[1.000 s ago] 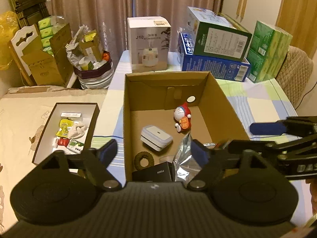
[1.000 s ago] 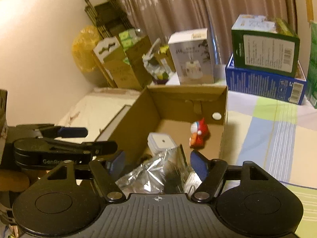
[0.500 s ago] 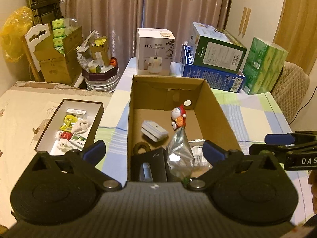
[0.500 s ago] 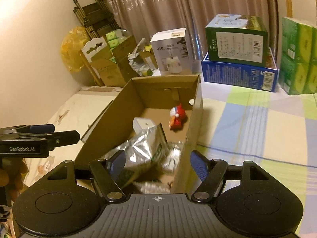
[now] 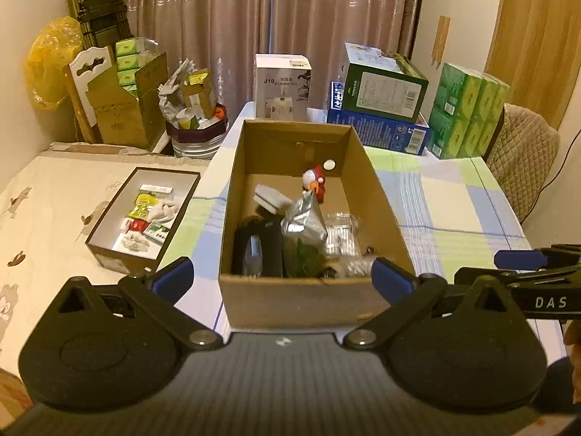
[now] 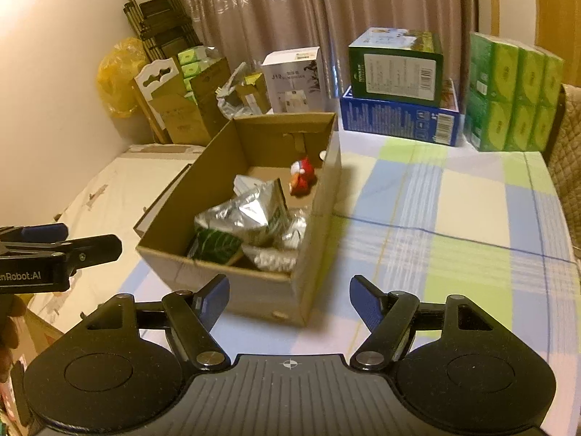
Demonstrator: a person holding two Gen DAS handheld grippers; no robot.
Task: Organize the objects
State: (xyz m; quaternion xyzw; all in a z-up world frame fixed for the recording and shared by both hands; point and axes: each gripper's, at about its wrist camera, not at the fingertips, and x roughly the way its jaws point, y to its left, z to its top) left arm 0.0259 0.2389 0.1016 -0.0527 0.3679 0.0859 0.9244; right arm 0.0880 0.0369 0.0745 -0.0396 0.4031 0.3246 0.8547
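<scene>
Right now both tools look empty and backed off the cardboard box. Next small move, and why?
Probably swing the left tool left toward the shallow dark tray and line up on one of its small packets. Both it and the right tool are open and hold nothing, the cardboard box already holds the silver pouch, and the tray's loose items sit on the left tool's side.

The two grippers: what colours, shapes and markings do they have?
Both the left gripper and the right gripper are black, with round pivot housings, a ribbed body and blue finger pads. White lettering marks their sides: "DAS" and "nRobot:AI".
</scene>
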